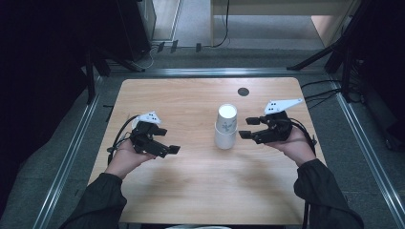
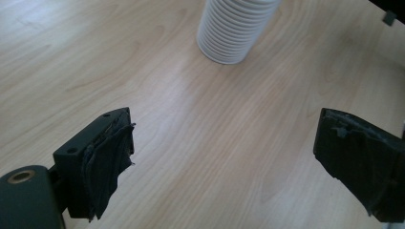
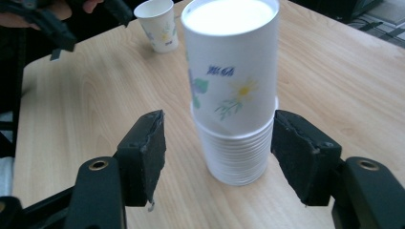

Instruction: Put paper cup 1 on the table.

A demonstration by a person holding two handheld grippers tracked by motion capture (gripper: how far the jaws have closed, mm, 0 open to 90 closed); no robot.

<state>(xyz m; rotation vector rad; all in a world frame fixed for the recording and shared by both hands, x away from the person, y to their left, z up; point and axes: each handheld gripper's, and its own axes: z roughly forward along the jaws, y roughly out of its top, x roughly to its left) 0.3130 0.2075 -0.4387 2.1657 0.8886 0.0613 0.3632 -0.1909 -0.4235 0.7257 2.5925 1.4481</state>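
Got a stack of paper cups [image 1: 225, 128] parked upside down near the middle of the wooden table [image 1: 191, 191], rims down so it stands steady. Thin white paper, ribbed look lower down from all the nested rims, and a top cup [image 3: 231, 62] with a printed flower pattern poking well clear of the rest. Probably sitting proud like that so it can be pinched off alone.

Right gripper [image 1: 245, 128] lined up level with it, jaws spread to either side of the stack and not squeezing yet. Hard to call whether one pad brushes the rims. Black pads [image 3: 148, 157], foam or rubber by the look, a bit ragged at the edges, for grip on slick paper.

Left gripper [image 1: 168, 140] hanging off to the side, jaws wide apart with nothing between them. One lone cup [image 3: 157, 24] standing upright near that hand.
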